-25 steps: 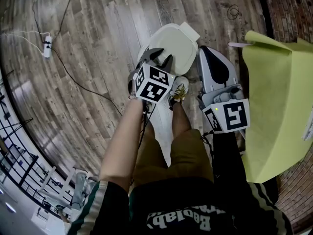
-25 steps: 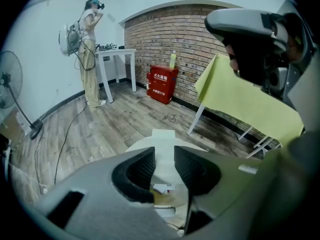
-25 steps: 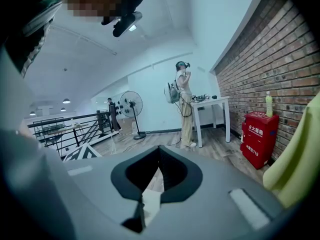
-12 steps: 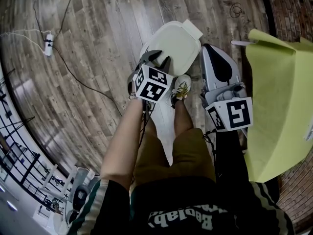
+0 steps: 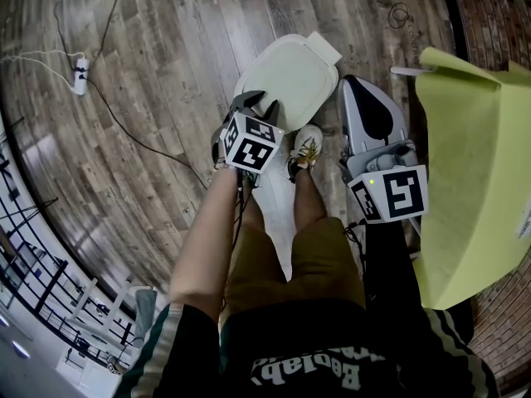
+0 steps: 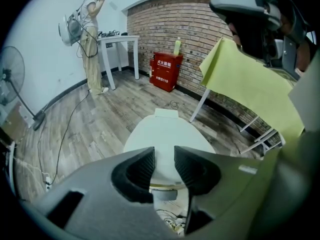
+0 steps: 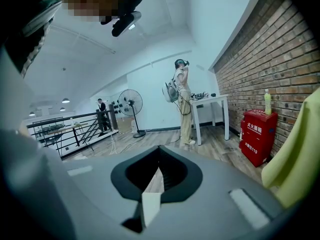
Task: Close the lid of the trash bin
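The trash bin's white lid (image 5: 290,77) lies flat on top of the bin on the wood floor, with a small tab at its far end. My left gripper (image 5: 259,99) points steeply down over the lid's near left edge. In the left gripper view the lid (image 6: 165,131) shows through the gap between the jaws (image 6: 164,151). They have just opened slightly, stand open and hold nothing. My right gripper (image 5: 353,83) hangs to the right of the bin, pointing out across the room. Its jaws meet in the right gripper view (image 7: 159,151), so it is shut and empty.
The person's shoe (image 5: 305,146) stands by the bin's near side. A table under a yellow-green cloth (image 5: 473,164) is close on the right. A power strip (image 5: 80,77) and its cable lie at the left. A red box (image 6: 166,71), a fan (image 6: 10,74) and another person (image 6: 92,39) are farther off.
My left gripper has sunk and drifted a little toward the lid's near left edge. The lid and the right gripper have stayed where they were.
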`<state>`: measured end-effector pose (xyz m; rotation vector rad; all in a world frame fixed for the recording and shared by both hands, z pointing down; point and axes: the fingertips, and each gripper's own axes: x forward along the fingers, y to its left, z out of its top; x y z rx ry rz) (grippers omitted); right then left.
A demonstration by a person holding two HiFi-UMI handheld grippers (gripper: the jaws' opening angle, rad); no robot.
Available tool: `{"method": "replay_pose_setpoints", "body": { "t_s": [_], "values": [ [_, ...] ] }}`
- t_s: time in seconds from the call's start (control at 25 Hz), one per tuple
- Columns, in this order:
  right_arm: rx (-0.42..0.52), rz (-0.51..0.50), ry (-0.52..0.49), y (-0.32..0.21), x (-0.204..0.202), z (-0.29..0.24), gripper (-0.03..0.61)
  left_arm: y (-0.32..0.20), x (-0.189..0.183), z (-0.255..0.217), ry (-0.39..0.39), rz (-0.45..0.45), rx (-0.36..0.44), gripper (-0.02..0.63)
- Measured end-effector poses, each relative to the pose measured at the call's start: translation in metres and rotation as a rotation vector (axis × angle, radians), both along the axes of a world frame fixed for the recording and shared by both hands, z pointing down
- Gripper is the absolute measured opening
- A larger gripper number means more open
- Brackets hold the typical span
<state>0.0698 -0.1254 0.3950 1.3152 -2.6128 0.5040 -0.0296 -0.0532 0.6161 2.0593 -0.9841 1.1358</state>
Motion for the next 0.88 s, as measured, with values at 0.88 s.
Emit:
{"method": "replay_pose_setpoints", "body": {
  "t_s": [0.88],
  "values": [
    [-0.019,-0.007,0.023,0.001,0.009,0.013,0.014,0.031,-0.020,0.054,-0.037,-0.025,-0.115,0.129]
  ]
}}
